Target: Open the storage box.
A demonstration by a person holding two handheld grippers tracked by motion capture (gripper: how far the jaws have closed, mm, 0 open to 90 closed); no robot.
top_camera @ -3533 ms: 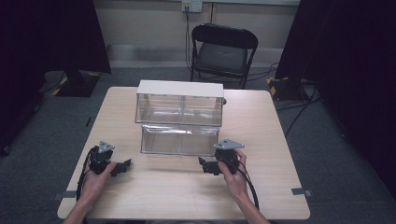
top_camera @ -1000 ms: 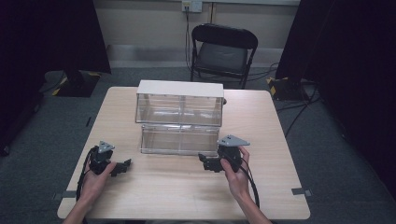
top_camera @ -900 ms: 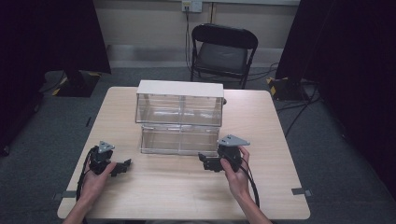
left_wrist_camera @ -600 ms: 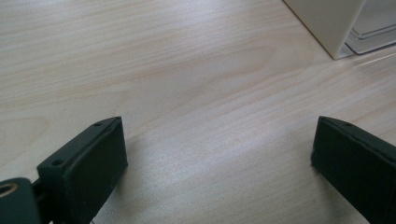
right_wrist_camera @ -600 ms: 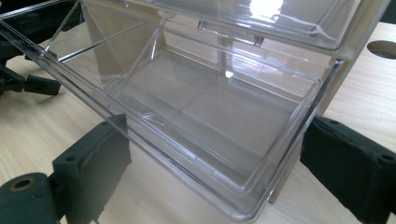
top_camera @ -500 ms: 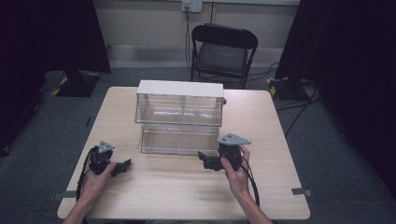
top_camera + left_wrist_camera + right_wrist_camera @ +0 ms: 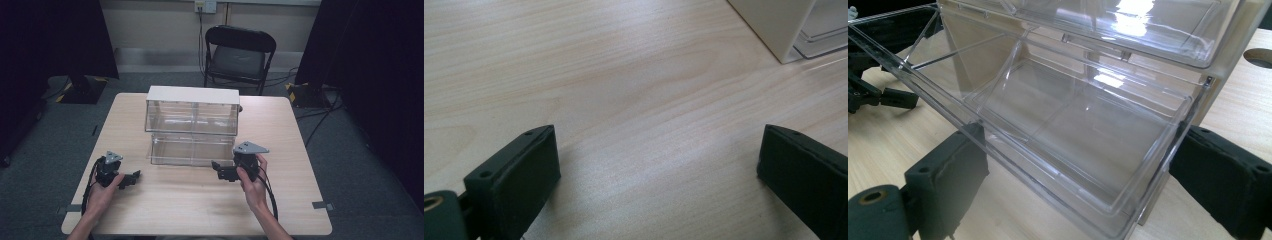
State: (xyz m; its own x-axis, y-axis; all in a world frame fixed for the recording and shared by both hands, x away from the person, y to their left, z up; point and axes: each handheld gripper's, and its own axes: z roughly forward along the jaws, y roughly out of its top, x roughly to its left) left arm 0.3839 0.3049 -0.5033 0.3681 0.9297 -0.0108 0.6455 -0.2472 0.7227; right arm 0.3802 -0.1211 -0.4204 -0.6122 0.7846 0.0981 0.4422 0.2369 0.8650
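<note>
A white-framed cabinet (image 7: 192, 95) with two clear drawers stands mid-table. Its lower drawer (image 7: 192, 150) juts out toward me, and it looks empty. My right gripper (image 7: 216, 169) is held in a hand just off the drawer's front right corner, pointing left. In the right gripper view the lower drawer (image 7: 1063, 125) looms close over the right gripper (image 7: 1073, 190), whose jaws stand wide apart with nothing clamped. My left gripper (image 7: 135, 176) rests low at the table's front left, apart from the cabinet. In its own view the left gripper (image 7: 659, 165) is open over bare wood.
The wooden table (image 7: 200, 210) has free room along its front and sides. A black folding chair (image 7: 239, 55) stands beyond the far edge. A round hole (image 7: 1260, 56) in the tabletop lies to the cabinet's right.
My right gripper has crept slightly left and away from me toward the lower drawer. The left gripper and the cabinet have not moved.
</note>
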